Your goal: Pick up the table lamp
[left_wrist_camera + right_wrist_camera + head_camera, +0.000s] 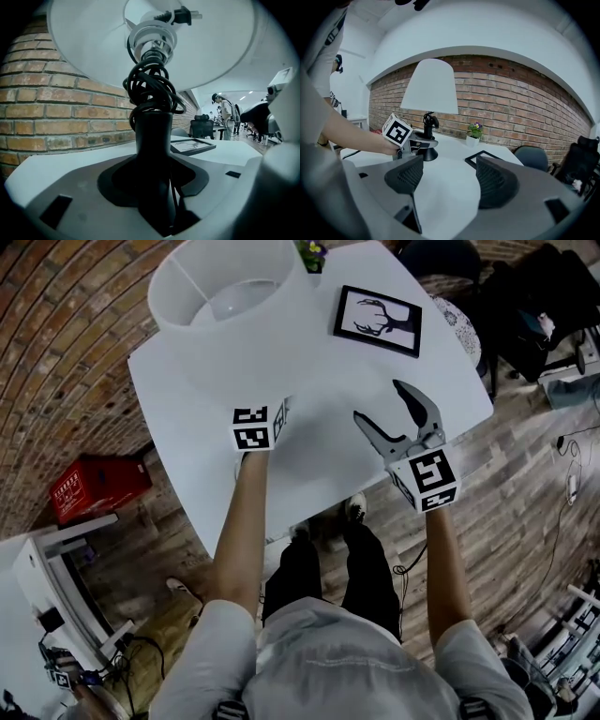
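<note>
With my left gripper (157, 183) jaws clamped on the table lamp (151, 140) stem and the right gripper (450, 180) gaping empty, I'd lift straight, steadily.

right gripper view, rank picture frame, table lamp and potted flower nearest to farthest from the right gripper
1. picture frame, flat on the table ahead of the right gripper
2. table lamp, ahead to the left
3. potted flower, farther back by the brick wall
</note>
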### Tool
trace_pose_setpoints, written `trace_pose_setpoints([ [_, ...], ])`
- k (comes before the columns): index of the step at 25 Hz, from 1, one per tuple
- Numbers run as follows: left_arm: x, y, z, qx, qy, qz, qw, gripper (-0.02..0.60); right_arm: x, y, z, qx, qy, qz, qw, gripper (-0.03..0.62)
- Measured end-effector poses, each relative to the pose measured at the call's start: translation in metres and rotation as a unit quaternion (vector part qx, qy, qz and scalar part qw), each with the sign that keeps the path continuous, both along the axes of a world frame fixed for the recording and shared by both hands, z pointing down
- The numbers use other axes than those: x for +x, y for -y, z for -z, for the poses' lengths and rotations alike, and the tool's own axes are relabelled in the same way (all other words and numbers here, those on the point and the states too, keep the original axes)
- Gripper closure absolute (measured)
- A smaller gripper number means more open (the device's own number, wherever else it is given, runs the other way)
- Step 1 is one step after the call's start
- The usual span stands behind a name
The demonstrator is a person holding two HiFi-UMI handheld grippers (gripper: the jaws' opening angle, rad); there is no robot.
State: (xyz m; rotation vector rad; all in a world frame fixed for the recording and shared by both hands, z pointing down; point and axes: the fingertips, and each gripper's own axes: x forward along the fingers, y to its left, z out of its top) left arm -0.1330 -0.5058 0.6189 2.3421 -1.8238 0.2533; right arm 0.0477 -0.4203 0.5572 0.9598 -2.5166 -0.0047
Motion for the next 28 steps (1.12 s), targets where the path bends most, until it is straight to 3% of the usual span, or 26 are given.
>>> trace_pose_setpoints([
  [10,-0.003,-0.002,-0.002,-0.014,0.011,0.021,0.9996,0.407,-0.001,0.004,0.018,0.005,0.016,0.002,1.000,0.246],
  [20,-0.001,-0.040,0.000,-0.065,-0.005,-0.002,0.9979,0.414,-0.001,-0.010,0.025,-0.014,0.026,-0.005,1.000,0.246],
  [28,-0.017,-0.080,0.020,-0.076,0.029,-0.015,0.9966,0.414,-0.026,-0.029,0.048,-0.021,0.037,0.008,0.999,0.246],
])
